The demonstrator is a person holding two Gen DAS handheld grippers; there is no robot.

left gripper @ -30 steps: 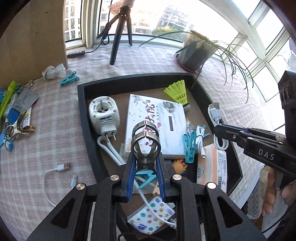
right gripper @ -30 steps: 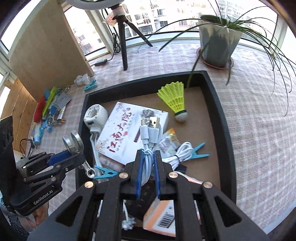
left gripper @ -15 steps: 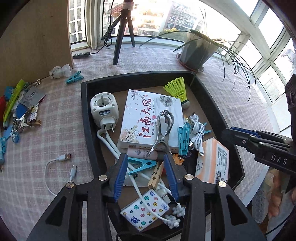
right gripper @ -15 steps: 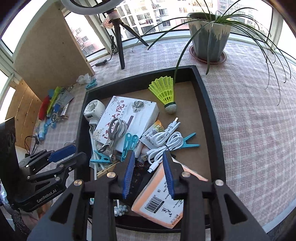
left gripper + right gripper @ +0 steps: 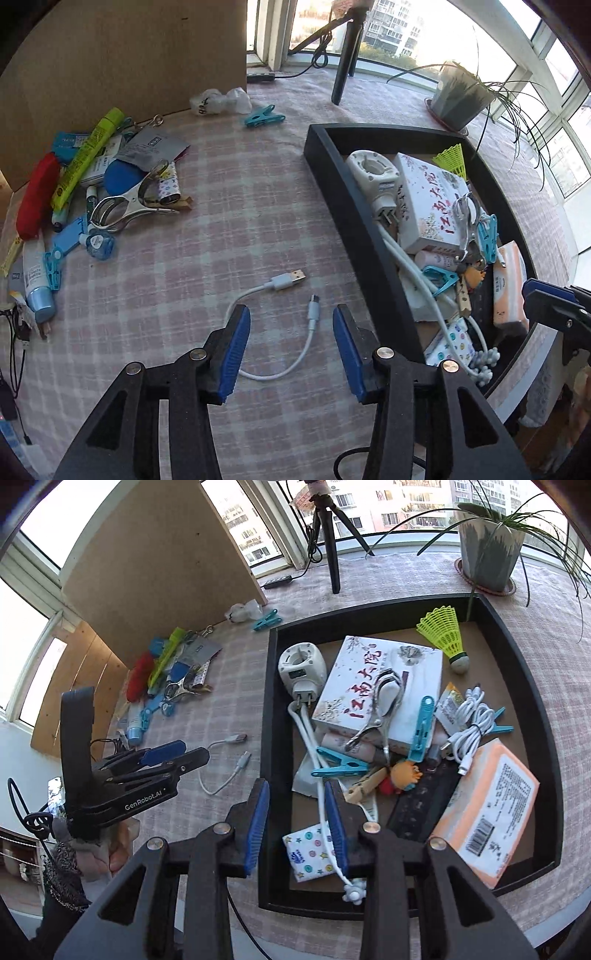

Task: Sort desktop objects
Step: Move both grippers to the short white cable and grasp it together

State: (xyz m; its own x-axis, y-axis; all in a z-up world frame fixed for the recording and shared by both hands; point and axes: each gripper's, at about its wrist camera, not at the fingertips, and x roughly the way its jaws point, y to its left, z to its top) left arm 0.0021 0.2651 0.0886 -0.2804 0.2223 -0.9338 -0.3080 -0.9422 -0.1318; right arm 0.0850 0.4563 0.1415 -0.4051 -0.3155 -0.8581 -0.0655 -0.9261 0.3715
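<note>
Your left claw point(image 5: 291, 343) is opening, its blue pads spread wide and gripping nothing. It hangs over the checked cloth of the desk point(image 5: 229, 206), and a short white cable point(image 5: 291, 321) lies loose on the cloth under the gap between the pads, touching neither one.

Your right claw point(image 5: 295, 823) stands about half open and empty, over the near left corner of the black tray point(image 5: 543, 738). A white cord point(image 5: 325, 786) runs through the gap between its pads, apart from the left one; whether it brushes the right one you cannot tell. Just past the pads a dotted tissue pack point(image 5: 314, 853) lies on the tray floor.

Further into the tray lie a blue peg point(image 5: 340, 766), a wooden peg point(image 5: 364, 781), a small doll point(image 5: 404, 773), an orange packet point(image 5: 487, 812) and a coiled white cable point(image 5: 469, 727). Beyond them a white box point(image 5: 380, 686) carries a metal clip point(image 5: 384, 705) and leans beside a white plug point(image 5: 301, 668). A yellow shuttlecock point(image 5: 445, 635) rests near the tray's far right corner.

Well apart on the left of the desk sits a pile: another metal clip point(image 5: 129, 203), a red case point(image 5: 37, 195), a yellow-green pen point(image 5: 85, 158) and a white tube point(image 5: 37, 280). Farther back a lone blue peg point(image 5: 264, 116) lies by a crumpled bag point(image 5: 218, 103), with a tripod point(image 5: 328, 535) and a potted plant point(image 5: 491, 546) at the window.
</note>
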